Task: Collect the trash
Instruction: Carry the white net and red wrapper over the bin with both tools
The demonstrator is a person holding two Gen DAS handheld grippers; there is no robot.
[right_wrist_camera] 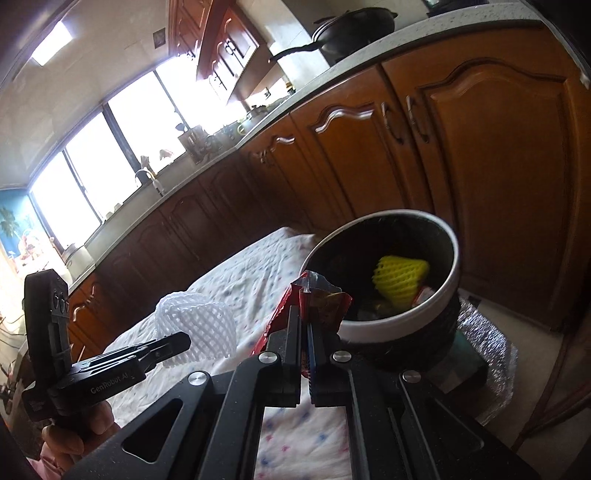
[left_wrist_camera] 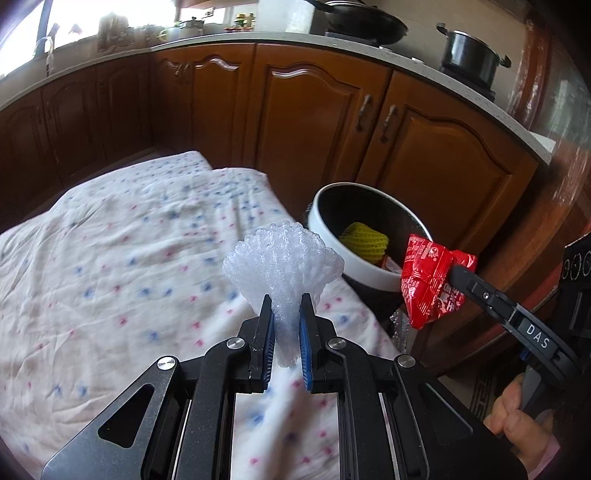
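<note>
Your left gripper (left_wrist_camera: pixel 286 314) is nearest to the camera, and its two blue pads are pressed on a white foam net (left_wrist_camera: pixel 282 258). You hold the net by its narrow lower end, so the wide end spreads like a fan above the jaws. Under it lies a table with a white cloth (left_wrist_camera: pixel 110 240) that has small blue and red dots.

Your right gripper (right_wrist_camera: pixel 303 325) is closed on a red wrapper (right_wrist_camera: pixel 317 299). In the left wrist view the wrapper (left_wrist_camera: pixel 428 273) hangs from the tip of this gripper (left_wrist_camera: pixel 456 271), just beside the rim of the bin (left_wrist_camera: pixel 325 236) and partly in front of it. The bin is round, with a white rim and a dark inside, and it stands just past the edge of the table, in front of the brown cabinets (left_wrist_camera: pixel 314 110). Inside the bin you can see a yellow foam net (right_wrist_camera: pixel 400 277) and some other scraps that I cannot name.

In the right wrist view your left gripper (right_wrist_camera: pixel 184 341) comes in from the left with the white net (right_wrist_camera: pixel 199 325) over the cloth (right_wrist_camera: pixel 251 280), near the bin (right_wrist_camera: pixel 373 326) but not over it. Both pieces of trash are in the air, each in its own gripper. A hand (left_wrist_camera: pixel 517 417) shows at the handle of the right gripper. On the counter stand a pot (left_wrist_camera: pixel 469 55) and a pan (left_wrist_camera: pixel 362 22).
</note>
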